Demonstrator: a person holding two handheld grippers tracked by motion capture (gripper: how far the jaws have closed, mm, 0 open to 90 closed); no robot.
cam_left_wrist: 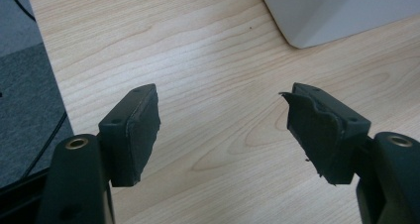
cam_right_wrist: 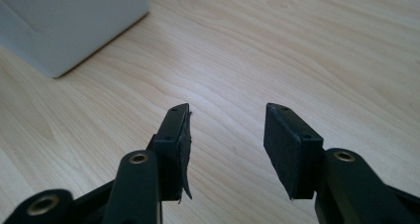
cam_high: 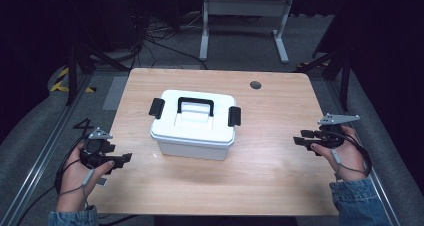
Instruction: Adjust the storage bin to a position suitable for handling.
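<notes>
A white plastic box (cam_high: 193, 131) with a black top handle (cam_high: 195, 105) and black side latches (cam_high: 234, 116) stands closed in the middle of the wooden table (cam_high: 270, 161). My left gripper (cam_high: 122, 158) is held at the table's left edge, open and holding nothing, its jaws pointing right toward the box. In the left gripper view the box's lower corner (cam_left_wrist: 317, 16) sits beyond the gripper (cam_left_wrist: 223, 125). My right gripper (cam_high: 301, 137) hovers near the right edge, open with nothing in it, pointing left. Its own view shows the gripper (cam_right_wrist: 227, 140) and the box's corner (cam_right_wrist: 69, 21) at upper left.
A dark round hole (cam_high: 255, 85) sits in the table near its back right. Beyond the table stands a white desk frame (cam_high: 245, 16) on grey floor, with cables (cam_high: 150, 36) behind. Metal rails run along both sides of the table.
</notes>
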